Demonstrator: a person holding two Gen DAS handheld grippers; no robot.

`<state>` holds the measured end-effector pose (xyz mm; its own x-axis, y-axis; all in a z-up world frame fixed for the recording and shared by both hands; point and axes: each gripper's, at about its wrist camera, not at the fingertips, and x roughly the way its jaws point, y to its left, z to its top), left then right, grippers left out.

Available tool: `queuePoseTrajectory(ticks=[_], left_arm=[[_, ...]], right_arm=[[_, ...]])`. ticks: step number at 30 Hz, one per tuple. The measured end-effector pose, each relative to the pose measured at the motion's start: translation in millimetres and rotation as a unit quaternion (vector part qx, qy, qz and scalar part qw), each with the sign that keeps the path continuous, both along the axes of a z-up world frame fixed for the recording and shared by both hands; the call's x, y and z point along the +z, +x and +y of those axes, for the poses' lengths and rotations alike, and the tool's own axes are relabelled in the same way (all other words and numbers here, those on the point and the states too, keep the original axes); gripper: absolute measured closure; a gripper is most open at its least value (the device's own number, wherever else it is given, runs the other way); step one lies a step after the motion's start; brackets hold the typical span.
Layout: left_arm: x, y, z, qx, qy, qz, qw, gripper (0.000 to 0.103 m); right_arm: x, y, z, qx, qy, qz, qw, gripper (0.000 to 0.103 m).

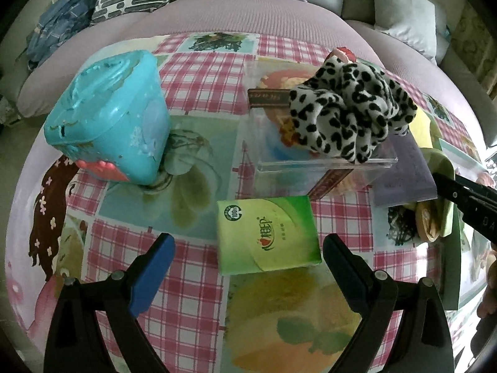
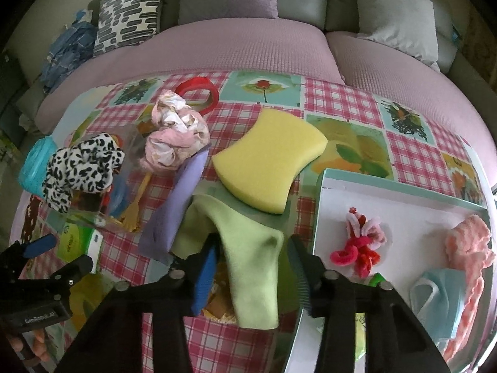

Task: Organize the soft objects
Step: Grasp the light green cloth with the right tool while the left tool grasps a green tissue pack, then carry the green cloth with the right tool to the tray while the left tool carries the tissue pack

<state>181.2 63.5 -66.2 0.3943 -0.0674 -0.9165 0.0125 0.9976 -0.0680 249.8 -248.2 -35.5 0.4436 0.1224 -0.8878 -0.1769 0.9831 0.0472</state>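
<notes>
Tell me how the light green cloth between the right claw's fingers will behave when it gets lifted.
The green cloth already drapes in soft folds, so it will probably hang limp and sag from one pinch point. It looks thin, hence likely light. Its far edge seems tucked under the yellow sponge and beside the purple cloth, so lifting may drag those along. The right claw is open around it.

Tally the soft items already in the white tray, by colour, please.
Red-and-pink pipe-cleaner bundle: 1
Pink fluffy cloth: 1
Light blue face mask: 1
Total in the white tray: 3
</notes>
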Motion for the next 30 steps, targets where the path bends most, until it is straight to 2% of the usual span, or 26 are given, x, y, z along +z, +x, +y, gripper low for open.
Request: queuePoseTrajectory(ticks=[3, 6, 10, 14, 17, 30], left_arm=[[-0.5, 0.6, 0.3, 0.001, -0.006, 0.002, 1.0000, 0.009], [-0.6, 0.5, 2.1, 0.001, -0.011, 0.005, 0.9999, 0.017], [-1.5, -0.1, 0.9, -0.005, -0.017, 0.011, 0.9998, 0.037], [0.3, -1.1, -2.7, -0.011, -0.015, 0.012, 0.9998, 0.038], [4.7, -5.7, -6.0, -0.014, -0.014, 0.010, 0.9998, 0.038], [45.9, -31.9, -20.7, -0.036, -0.007, -0.026, 0.9990, 0.038]], right_arm=[[0.6, -0.3, 0.4, -0.001, 0.000, -0.003, 1.000, 0.061], [1.9, -1.0, 0.7, -0.003, 0.001, -0.004, 1.000, 0.068], [4.9, -3.0, 1.1, -0.006, 0.001, -0.009, 1.000, 0.081], [9.1, -7.5, 2.0, -0.013, 0.009, -0.014, 1.000, 0.093], [13.7, -13.7, 1.5, -0.023, 0.020, -0.024, 0.999, 0.096], [46.1, -34.1, -12.0, -0.056, 0.055, -0.085, 0.993, 0.097]])
